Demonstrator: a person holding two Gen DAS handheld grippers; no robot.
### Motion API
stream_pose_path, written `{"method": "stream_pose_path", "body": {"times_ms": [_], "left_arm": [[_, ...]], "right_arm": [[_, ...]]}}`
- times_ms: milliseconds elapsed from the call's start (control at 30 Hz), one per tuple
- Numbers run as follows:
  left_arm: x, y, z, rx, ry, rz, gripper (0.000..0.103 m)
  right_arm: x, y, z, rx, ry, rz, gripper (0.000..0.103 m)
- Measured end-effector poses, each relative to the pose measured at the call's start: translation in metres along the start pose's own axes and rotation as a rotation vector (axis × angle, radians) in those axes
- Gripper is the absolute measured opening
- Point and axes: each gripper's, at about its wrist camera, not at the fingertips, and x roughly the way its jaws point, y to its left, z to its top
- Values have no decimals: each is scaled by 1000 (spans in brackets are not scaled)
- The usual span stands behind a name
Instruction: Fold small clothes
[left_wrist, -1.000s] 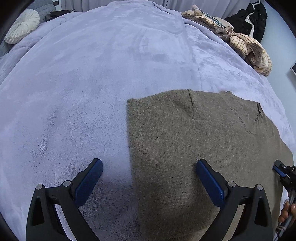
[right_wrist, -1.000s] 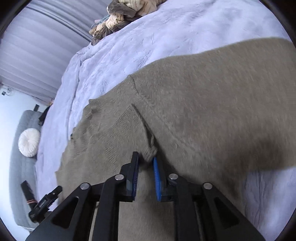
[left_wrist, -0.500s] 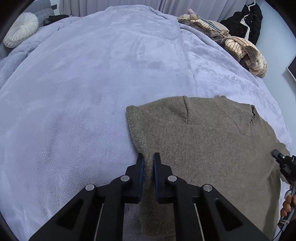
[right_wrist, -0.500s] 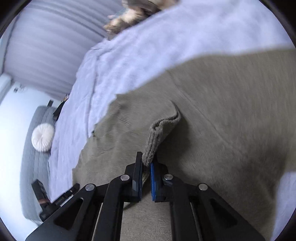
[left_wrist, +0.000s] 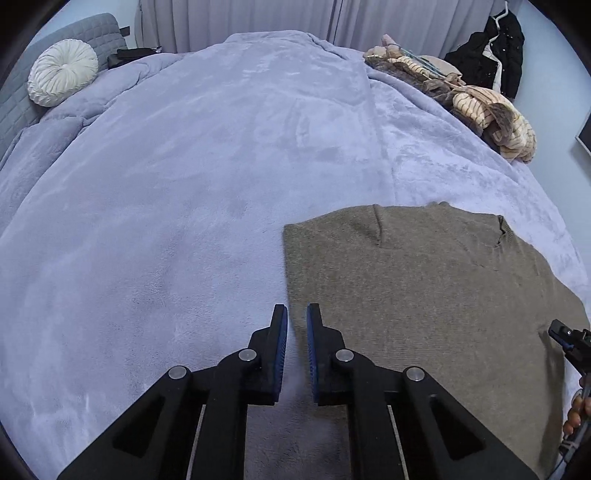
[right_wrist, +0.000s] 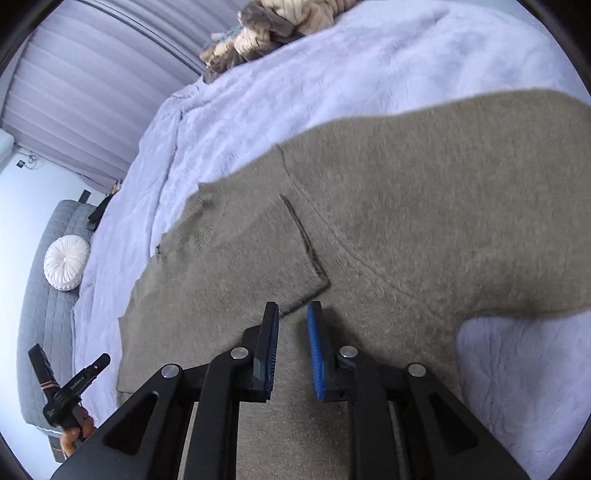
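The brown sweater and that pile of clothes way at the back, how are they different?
The brown sweater lies spread flat and near; the pile of clothes is bunched up at the bed's far edge. The sweater is plain brown; the pile includes cream striped pieces. Both rest on the lilac blanket.

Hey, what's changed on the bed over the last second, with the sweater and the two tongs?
The left tongs went from wide open astride the olive-brown knitted sweater's edge to nearly closed, with nothing visibly held. The right tongs lifted the sleeve cuff, folded it onto the body, and are now opening with the cuff free. The lilac plush blanket and far clothes pile stayed put.
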Motion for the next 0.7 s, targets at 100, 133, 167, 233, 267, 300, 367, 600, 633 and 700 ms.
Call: {"method": "stream_pose_path", "body": {"times_ms": [100, 133, 167, 233, 267, 300, 367, 600, 633, 700], "left_arm": [[9, -22, -7, 62, 24, 24, 12], [18, -30, -13, 95, 52, 52, 12], [27, -34, -18, 119, 79, 81, 12], [40, -37, -32, 157, 75, 128, 12], [40, -37, -37, 173, 51, 140, 12], [39, -38, -41, 194, 30, 155, 12], [37, -42, -46, 241, 11, 188, 12], [25, -37, -43, 166, 25, 184, 12], [24, -36, -44, 164, 25, 185, 12], [23, -37, -49, 185, 14, 200, 12]], "right_arm": [[2, 12, 3, -41, -2, 20, 20], [7, 18, 4, -55, 4, 18, 20], [15, 20, 5, -74, 15, 1, 25], [33, 19, 2, -102, 55, -85, 26], [35, 15, 0, -97, 58, -77, 26], [33, 12, -2, -95, 47, -65, 25], [30, 9, -5, -105, 60, -70, 26], [7, -4, -11, -60, 60, -21, 38], [5, -1, -14, -63, 57, -17, 42], [-2, 2, -18, -71, 51, -5, 53]]}}
